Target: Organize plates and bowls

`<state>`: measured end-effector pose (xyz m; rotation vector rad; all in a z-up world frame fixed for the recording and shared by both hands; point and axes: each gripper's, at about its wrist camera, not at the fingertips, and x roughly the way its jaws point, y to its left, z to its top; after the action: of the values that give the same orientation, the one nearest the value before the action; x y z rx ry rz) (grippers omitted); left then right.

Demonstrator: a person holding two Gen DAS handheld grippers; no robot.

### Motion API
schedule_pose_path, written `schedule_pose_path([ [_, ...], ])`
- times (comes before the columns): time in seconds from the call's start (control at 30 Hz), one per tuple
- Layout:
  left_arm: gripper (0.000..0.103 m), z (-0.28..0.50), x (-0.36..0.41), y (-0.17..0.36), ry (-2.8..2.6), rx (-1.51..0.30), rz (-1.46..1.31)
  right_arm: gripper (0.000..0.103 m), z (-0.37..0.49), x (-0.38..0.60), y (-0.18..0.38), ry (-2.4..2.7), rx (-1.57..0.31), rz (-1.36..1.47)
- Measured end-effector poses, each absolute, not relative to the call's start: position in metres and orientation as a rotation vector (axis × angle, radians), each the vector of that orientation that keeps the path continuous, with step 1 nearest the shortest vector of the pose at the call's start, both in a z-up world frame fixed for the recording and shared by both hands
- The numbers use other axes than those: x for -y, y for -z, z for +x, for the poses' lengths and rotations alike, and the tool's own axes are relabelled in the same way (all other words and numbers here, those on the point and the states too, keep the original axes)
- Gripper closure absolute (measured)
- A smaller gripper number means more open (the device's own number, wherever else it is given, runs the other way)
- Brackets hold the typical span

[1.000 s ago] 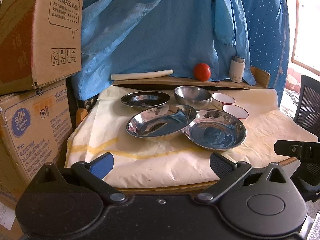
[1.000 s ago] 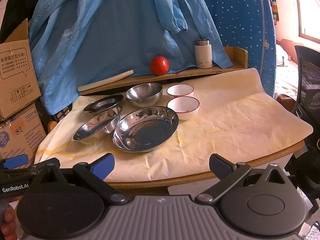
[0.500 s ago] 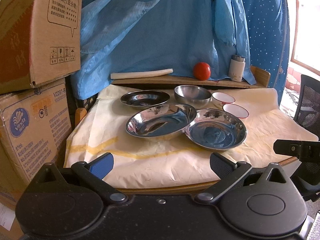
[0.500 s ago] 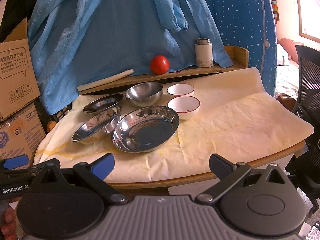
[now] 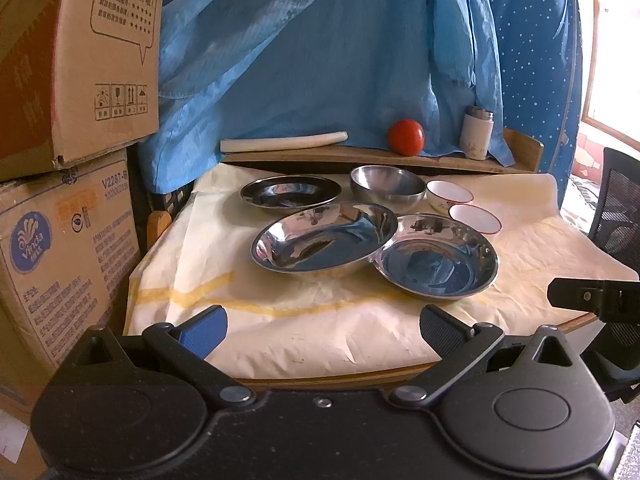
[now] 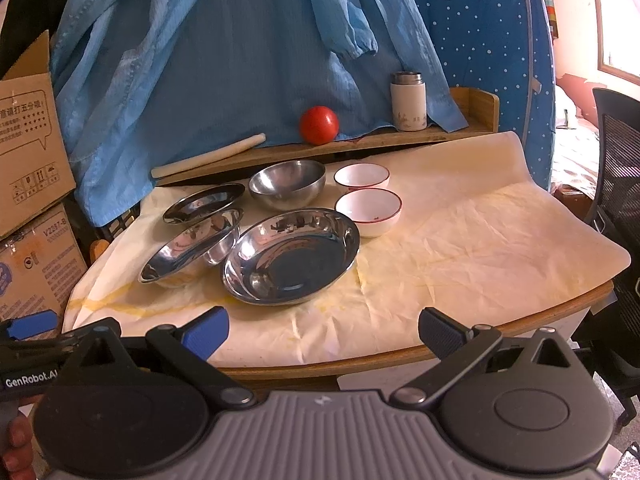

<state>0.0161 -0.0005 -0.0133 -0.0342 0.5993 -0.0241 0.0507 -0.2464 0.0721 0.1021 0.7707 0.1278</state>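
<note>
Two wide, shallow steel plates sit in the middle of the tabletop (image 6: 500, 240), which is covered with a wrinkled cream sheet. The tilted plate (image 5: 324, 236) leans with its rim on the rim of the flat plate (image 5: 438, 262). Both are polished and mirror the blue cloth (image 6: 240, 60) hanging behind. Farther back lie a darker small steel dish (image 5: 291, 192) and a deep round steel bowl (image 5: 387, 188). Just beside them stand two white ceramic bowls with a thin red rim, the back bowl (image 6: 362, 176) and the front bowl (image 6: 369, 210). On the wooden shelf (image 6: 380, 138) behind rest a pale rolling pin (image 5: 284, 142), a red tomato (image 6: 319, 125) and a white flask (image 6: 407, 101). Cardboard boxes (image 5: 68, 128) are stacked at the left. The left gripper (image 5: 322, 326) and the right gripper (image 6: 323, 326) hang before the table edge, jaws spread wide and holding nothing.
</note>
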Motion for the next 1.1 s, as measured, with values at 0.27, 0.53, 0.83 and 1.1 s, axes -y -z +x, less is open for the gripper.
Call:
schedule_pose_path([
  [0.27,0.001,0.034,-0.015,0.017,0.013,-0.647,-0.096,0.0,0.062,0.241,-0.071,-0.138,-0.774,0.096],
  [0.53,0.001,0.064,-0.032,0.023,-0.057,-0.692,-0.182,0.0,0.091,0.229,-0.067,-0.194,-0.793,0.052],
  [0.83,0.001,0.116,-0.043,0.035,-0.124,-0.763,-0.319,0.0,0.144,0.224,-0.054,-0.271,-0.813,0.015],
  [1.1,0.001,0.158,-0.048,0.045,-0.187,-0.818,-0.457,0.0,0.204,0.222,-0.047,-0.373,-0.831,-0.019],
])
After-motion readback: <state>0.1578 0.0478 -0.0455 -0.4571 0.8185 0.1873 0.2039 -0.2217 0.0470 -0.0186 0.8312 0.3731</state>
